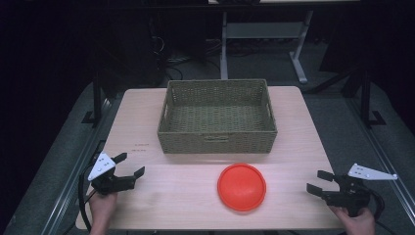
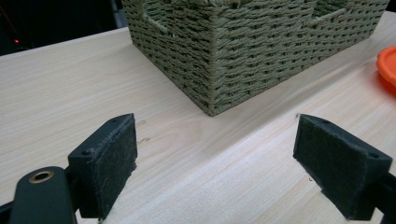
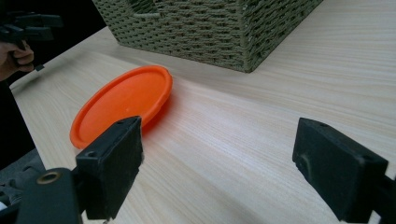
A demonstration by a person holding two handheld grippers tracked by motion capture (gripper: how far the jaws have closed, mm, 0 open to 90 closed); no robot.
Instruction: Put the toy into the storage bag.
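The left gripper [image 1: 131,165] sat at the near left edge of the table [image 1: 293,132], its jaws spread wide with nothing between them, held in a hand [image 1: 102,208] that came in from the bottom. In the left gripper view its two black pads [image 2: 108,161] stood far apart above bare wood, pointed at the near left corner of the woven basket [image 2: 243,46]. The right gripper [image 1: 319,182] sat at the near right edge, likewise spread wide and holding nothing, touching neither disc nor basket. An orange disc [image 1: 242,186] lay flat on the table between the two grippers, just near of the basket and nearer the right one. The basket [image 1: 218,116] stood in the far middle of the table. The disc was cut off at the frame edge in the left gripper view, and the room beyond the table was too dark to make out.
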